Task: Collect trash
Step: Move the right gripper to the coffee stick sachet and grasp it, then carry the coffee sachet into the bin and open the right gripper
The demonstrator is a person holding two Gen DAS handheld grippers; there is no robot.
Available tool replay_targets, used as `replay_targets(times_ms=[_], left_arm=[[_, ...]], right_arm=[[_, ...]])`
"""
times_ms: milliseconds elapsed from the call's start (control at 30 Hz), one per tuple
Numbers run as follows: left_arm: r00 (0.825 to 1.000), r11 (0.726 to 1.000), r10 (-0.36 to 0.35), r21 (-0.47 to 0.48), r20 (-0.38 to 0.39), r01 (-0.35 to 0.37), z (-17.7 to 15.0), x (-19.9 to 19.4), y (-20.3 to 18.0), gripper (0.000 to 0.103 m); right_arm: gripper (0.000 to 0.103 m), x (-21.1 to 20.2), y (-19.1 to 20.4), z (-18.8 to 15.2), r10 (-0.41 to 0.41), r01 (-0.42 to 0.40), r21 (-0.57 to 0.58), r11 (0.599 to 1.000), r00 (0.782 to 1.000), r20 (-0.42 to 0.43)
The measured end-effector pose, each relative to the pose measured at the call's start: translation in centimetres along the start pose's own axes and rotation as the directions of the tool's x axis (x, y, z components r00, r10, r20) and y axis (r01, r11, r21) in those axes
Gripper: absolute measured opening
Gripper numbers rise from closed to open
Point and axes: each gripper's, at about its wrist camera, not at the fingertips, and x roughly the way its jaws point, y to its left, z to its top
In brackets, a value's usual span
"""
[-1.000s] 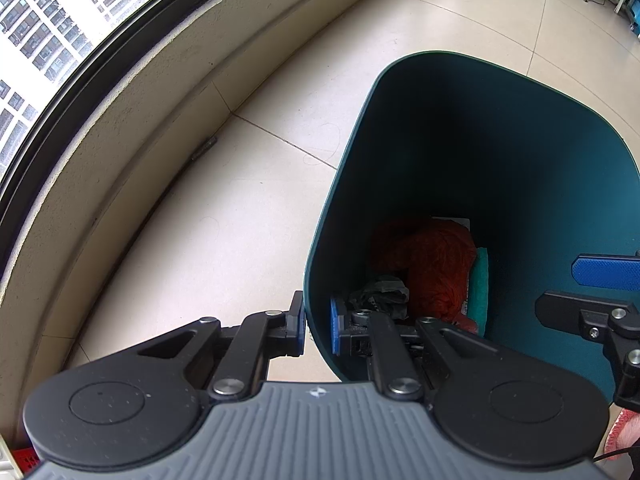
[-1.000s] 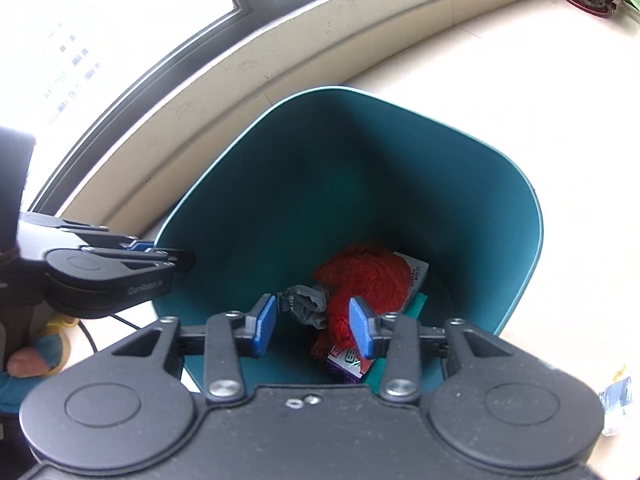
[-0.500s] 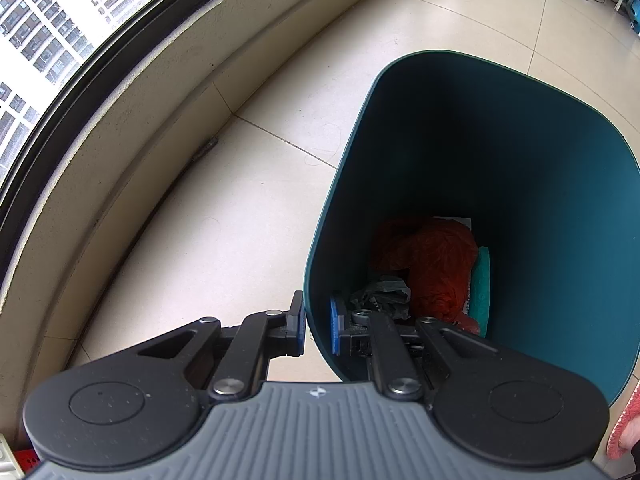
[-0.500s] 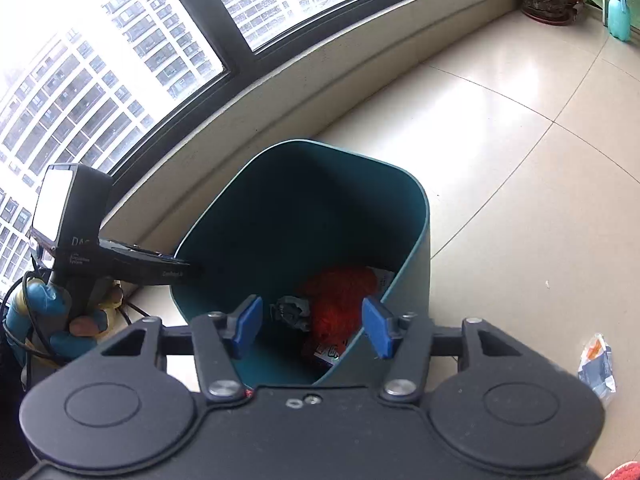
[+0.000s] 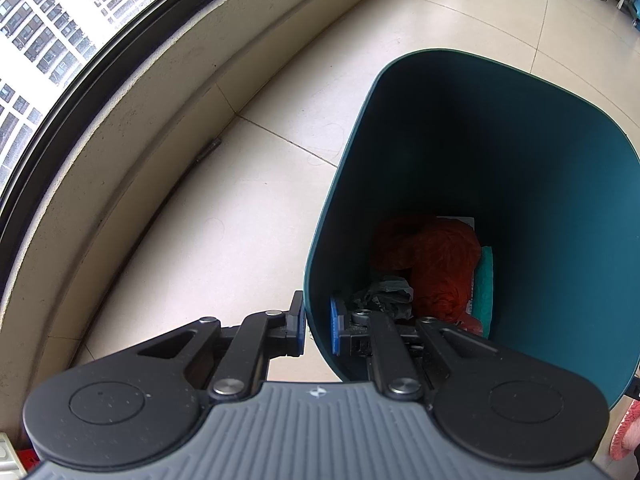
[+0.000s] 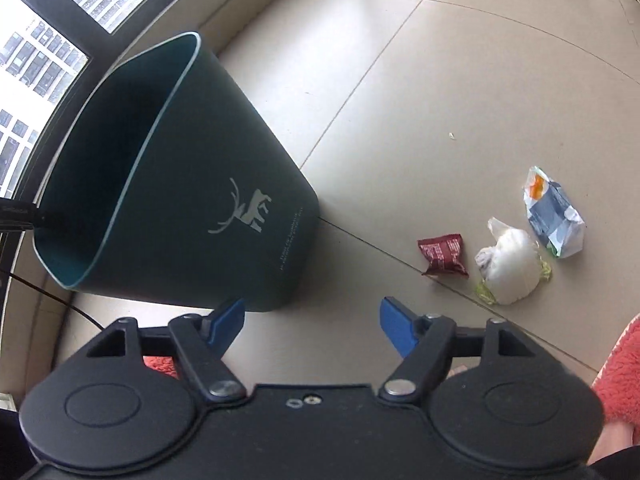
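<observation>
Left gripper (image 5: 316, 326): clenched on the near wall of the bin, one blue pad outside the wall and one inside, the rim pinched between them.
Right gripper (image 6: 312, 326): released, its jaws have just been opening and now stand wide with nothing between them; bare floor shows in the gap.
Bin (image 5: 560, 168): dark teal, upright on the tiled floor by the window sill; in the right wrist view (image 6: 208, 184) it stands to the left and farther off, its outer wall bearing a pale deer print.
Bin contents: a crumpled orange-red bag (image 5: 436, 264) at the bottom, a grey crumpled scrap (image 5: 386, 290) just beside it on the near side, and a teal packet (image 5: 485, 280) against its right.
Dark red wrapper (image 6: 443, 254): on the floor to the right of the bin, apart from it.
White bundle (image 6: 510, 266): just right of the red wrapper, with yellowish-green edges showing beneath.
Blue and white packet (image 6: 554, 214): crumpled, with an orange patch, just beyond and right of the white bundle.
Floor (image 6: 460, 60): pale glossy tiles with thin dark joints.
Window (image 5: 48, 28): along the far left, tall buildings outside.
Pink slipper (image 6: 618, 364): fuzzy, at the near right edge.
</observation>
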Motion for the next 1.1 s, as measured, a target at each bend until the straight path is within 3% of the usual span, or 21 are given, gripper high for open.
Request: replay_targets(times_ms=[133, 233, 533, 733, 1100], left_arm=[[1.0, 1.0, 0.005, 0.0, 0.001, -0.005, -0.1, 0.0, -0.1, 0.011], [1.0, 1.0, 0.014, 0.005, 0.002, -0.014, -0.1, 0.0, -0.4, 0.011], [1.0, 1.0, 0.025, 0.01, 0.001, -0.025, -0.1, 0.1, -0.7, 0.011], [0.999, 0.999, 0.037, 0.017, 0.003, -0.037, -0.2, 0.0, -0.9, 0.011], [1.0, 0.999, 0.031, 0.012, 0.001, -0.031, -0.2, 0.0, -0.8, 0.011]], right_arm=[[0.077, 5.0, -4.5, -2.7, -0.101, 0.111, 0.095, 0.989, 0.989, -0.104], [0.077, 7.3, -7.0, -4.4, -0.122, 0.145, 0.128, 0.981, 0.978, -0.17], [0.079, 11.6, -9.9, -8.4, -0.205, 0.222, 0.015, 0.975, 0.924, -0.323], [0.067, 12.9, -11.3, -10.2, -0.237, 0.252, -0.004, 0.968, 0.905, -0.353], [0.03, 14.5, -11.3, -11.9, -0.309, 0.298, -0.087, 0.951, 0.879, -0.362]])
